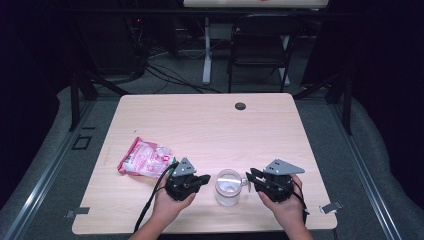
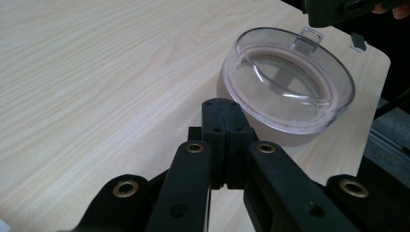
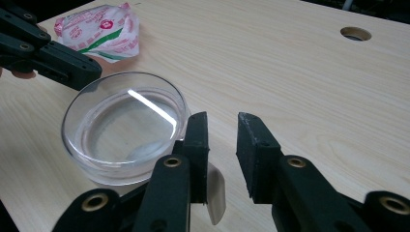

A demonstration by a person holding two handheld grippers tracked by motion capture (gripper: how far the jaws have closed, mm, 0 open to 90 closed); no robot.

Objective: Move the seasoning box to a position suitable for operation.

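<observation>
Clear plastic is what you have between your two hands: a lidded jar (image 1: 228, 187) stands upright near the front edge of the wooden table (image 1: 210, 120), with the pink snack bag (image 1: 145, 158) lying well off to its left. Your left gripper (image 1: 204, 178) has its jaws pressed together on nothing, tips just beside the jar's rim. Your right gripper (image 1: 250, 176) has its jaws apart, with the lid's small tab (image 3: 215, 192) lying by the near jaw rather than squarely between the pads. By the look of it, you are at the approach to opening the jar, with no grip made on either side yet. Next you likely need to spread the left jaws and brace the jar's body, then centre the right pads on the tab before closing.
</observation>
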